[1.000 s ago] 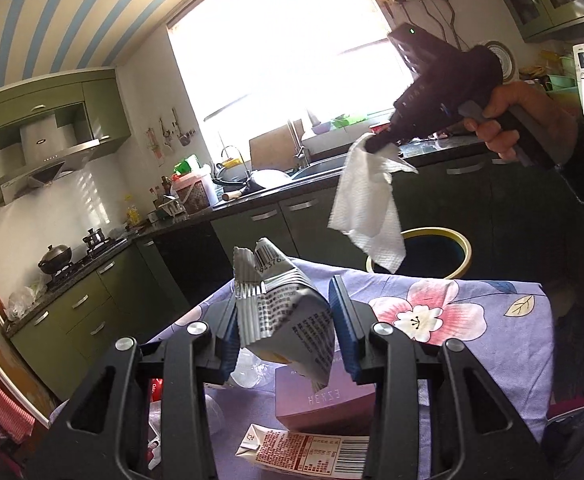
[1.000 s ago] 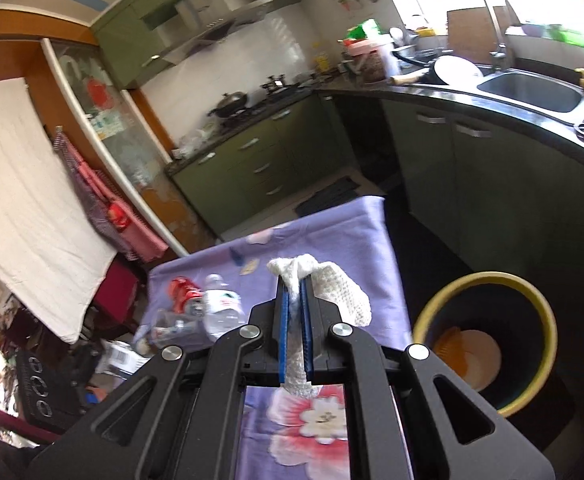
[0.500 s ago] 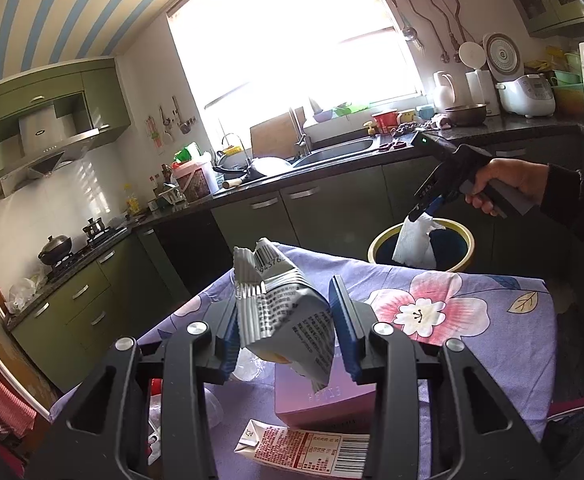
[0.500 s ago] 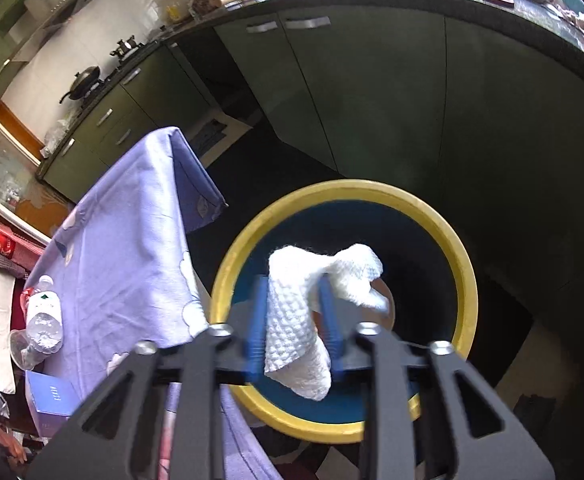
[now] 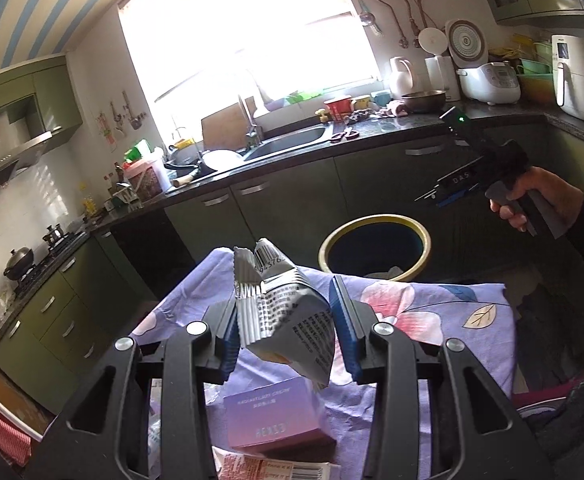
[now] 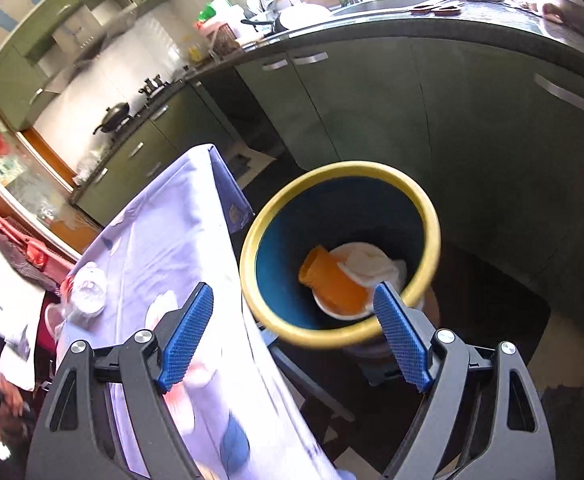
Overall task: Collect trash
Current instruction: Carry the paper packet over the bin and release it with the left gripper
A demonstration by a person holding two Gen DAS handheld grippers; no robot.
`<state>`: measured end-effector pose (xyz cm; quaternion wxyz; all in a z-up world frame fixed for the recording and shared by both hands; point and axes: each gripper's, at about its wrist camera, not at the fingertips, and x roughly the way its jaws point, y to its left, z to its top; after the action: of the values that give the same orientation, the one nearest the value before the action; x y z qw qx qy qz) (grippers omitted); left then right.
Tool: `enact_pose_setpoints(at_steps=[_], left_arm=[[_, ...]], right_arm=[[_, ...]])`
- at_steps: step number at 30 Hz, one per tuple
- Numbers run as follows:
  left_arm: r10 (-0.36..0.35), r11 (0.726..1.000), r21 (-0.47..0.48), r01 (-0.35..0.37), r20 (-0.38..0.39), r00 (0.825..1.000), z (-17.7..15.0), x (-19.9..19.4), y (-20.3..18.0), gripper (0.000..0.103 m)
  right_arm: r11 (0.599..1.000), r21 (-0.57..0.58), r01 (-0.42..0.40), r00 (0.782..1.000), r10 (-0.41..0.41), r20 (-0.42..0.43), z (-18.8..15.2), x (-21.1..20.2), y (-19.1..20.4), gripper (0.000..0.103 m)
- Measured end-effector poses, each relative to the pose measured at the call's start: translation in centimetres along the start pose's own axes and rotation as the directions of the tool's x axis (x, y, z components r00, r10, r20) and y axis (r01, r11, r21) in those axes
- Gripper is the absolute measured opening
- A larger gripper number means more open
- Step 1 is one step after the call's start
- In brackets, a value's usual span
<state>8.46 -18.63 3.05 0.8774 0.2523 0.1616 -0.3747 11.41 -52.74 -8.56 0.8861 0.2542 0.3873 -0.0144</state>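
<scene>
A kitchen table draped in a purple floral cloth (image 5: 432, 312) fills the space below and ahead of your left gripper (image 5: 287, 320), and just past its far edge, under your right gripper (image 6: 292, 340), stands the yellow-rimmed bin (image 6: 432, 216). Inside that bin, straight down your right tool's line of sight, lie a white paper towel (image 6: 372, 262), an orange cup (image 6: 328, 280) and a pale bowl beneath them. Your right jaws are opening, blue pads (image 6: 187, 332) wide apart with nothing between them, so the drop-off step looks finished on that side. Your left tool is clamped on a crumpled silver snack wrapper (image 5: 287, 316), gripped from both sides and held above the cloth, with the bin ahead and slightly to its right. Below that wrapper sit a lilac box (image 5: 279, 416) and a printed carton (image 5: 275, 470); a clear plastic bottle (image 6: 87, 288) lies on the cloth to the left of your right tool. Judging by this, the next move calls for carrying the wrapper forward over the rim before letting go, while your right hand swings back toward the table for another piece.
</scene>
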Motion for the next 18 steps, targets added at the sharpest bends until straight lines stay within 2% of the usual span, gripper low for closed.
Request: enact_pose_setpoints(at_steps=[4, 7, 8, 11, 14, 18], left_arm=[[-0.146, 0.989, -0.013, 0.146, -0.080, 0.986, 3.1, 3.2, -2.0, 0.039], [-0.230, 0.973, -0.006, 0.231, -0.134, 0.964, 5.5, 6.8, -4.1, 0.039], [-0.248, 0.968, 0.000, 0.251, -0.151, 0.957, 6.2, 8.3, -4.9, 0.039], [-0.301, 0.953, -0.012, 0.304, -0.193, 0.934, 8.3, 12.7, -6.6, 0.039], [-0.336, 0.941, -0.062, 0.331, -0.240, 0.911, 9.9, 17.5, -7.3, 0.039], [-0.348, 0.937, -0.113, 0.329, -0.311, 0.884, 11.0, 24.2, -8.0, 0.039]], right_arm=[[0.998, 0.043, 0.048, 0.999, -0.048, 0.020, -4.5, -3.5, -1.4, 0.082], [0.991, 0.122, 0.045, 0.999, -0.047, 0.020, -7.5, -5.2, -4.0, 0.082], [0.987, 0.155, 0.044, 0.999, -0.046, 0.008, -8.1, -5.4, -5.0, 0.079], [0.978, 0.210, 0.003, 0.997, -0.020, 0.080, -8.1, -6.1, -6.5, 0.077], [0.968, 0.251, 0.023, 0.988, -0.061, 0.142, -9.0, -7.2, -7.8, 0.077], [0.950, 0.312, 0.010, 0.989, -0.054, 0.134, -10.9, -7.3, -9.8, 0.077]])
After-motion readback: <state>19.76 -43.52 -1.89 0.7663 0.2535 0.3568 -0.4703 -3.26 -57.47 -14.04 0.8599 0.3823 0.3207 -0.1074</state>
